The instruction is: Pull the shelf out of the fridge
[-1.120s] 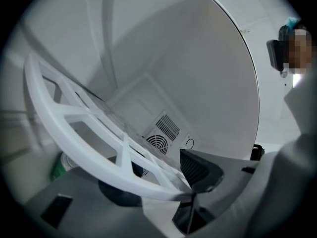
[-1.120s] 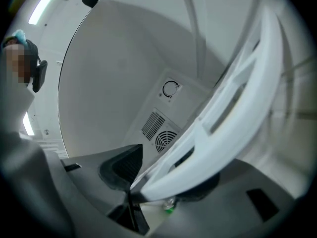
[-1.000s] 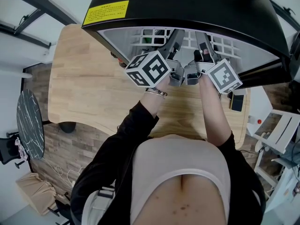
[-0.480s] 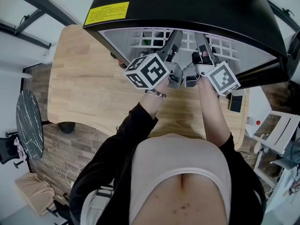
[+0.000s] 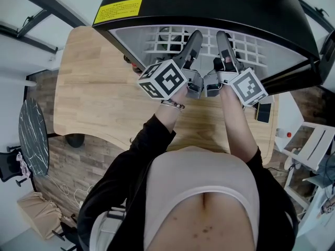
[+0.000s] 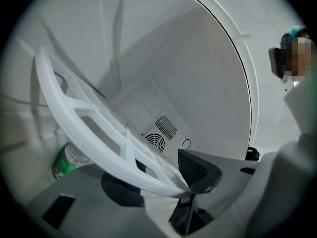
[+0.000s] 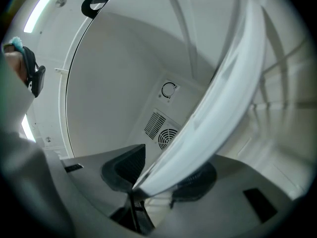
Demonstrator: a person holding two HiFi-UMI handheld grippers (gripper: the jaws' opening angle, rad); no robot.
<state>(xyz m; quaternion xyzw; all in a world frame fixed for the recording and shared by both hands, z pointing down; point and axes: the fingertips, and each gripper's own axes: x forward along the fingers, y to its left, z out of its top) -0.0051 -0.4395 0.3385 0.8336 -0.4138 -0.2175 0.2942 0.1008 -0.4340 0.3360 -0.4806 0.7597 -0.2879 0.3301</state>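
The white grid shelf (image 5: 251, 48) shows inside the open black fridge (image 5: 209, 4). My left gripper (image 5: 194, 40) and right gripper (image 5: 223, 40) reach in side by side at its front edge. In the left gripper view the shelf's white rim (image 6: 84, 133) runs down between the jaws of the left gripper (image 6: 168, 182), and the pads clamp it. In the right gripper view the rim (image 7: 218, 108) lies between the jaws of the right gripper (image 7: 163, 175), also clamped. Both pairs of jaws have just been closing on the rim.
A green can (image 6: 64, 163) stands under the shelf at the fridge's left wall. A fan vent (image 6: 158, 135) sits in the back wall. The fridge stands on a wooden table (image 5: 94, 88), with a phone (image 5: 263, 111) at its right edge.
More of the white grid shows below the fridge's top edge than a second ago. Both grippers stay at the shelf's front edge, hardly shifted.
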